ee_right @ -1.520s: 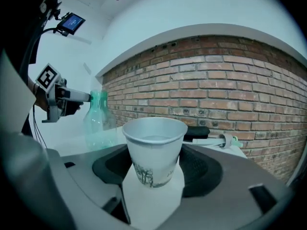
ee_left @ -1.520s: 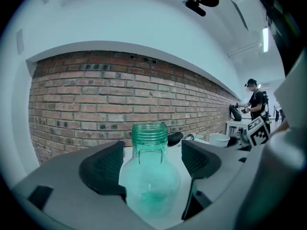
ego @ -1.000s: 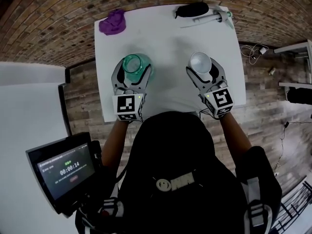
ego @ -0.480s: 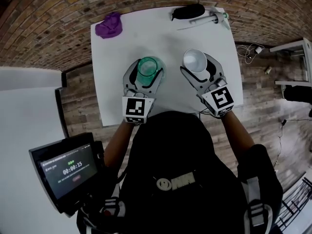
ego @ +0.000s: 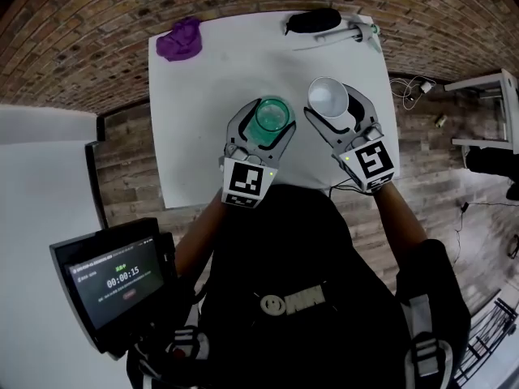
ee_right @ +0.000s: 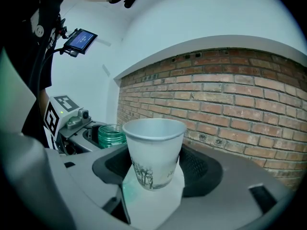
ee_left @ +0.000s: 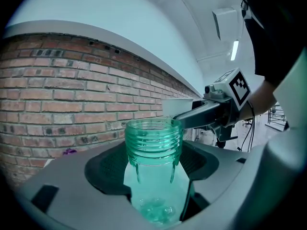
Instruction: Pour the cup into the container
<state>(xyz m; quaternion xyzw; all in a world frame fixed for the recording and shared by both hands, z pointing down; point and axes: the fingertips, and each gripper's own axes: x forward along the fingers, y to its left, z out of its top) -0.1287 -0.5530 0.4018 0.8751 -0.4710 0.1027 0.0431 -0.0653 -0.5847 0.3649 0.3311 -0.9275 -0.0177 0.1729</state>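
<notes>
1. The white bench (ego: 203, 96) lies below both tongs.
2. Left tongs (ego: 270, 121) — clenched on a green jar, over the bench's near half.
3. Right tongs (ego: 331, 100) — clenched on a paper cup, just beside the left pair.
4. The jar (ee_left: 153, 147) stands upright between its jaws, mouth open.
5. The cup (ee_right: 153, 147) stands upright between its jaws, near the jar but apart.
6. A purple cloth (ego: 180, 39) lies at the bench's far corner.
</notes>
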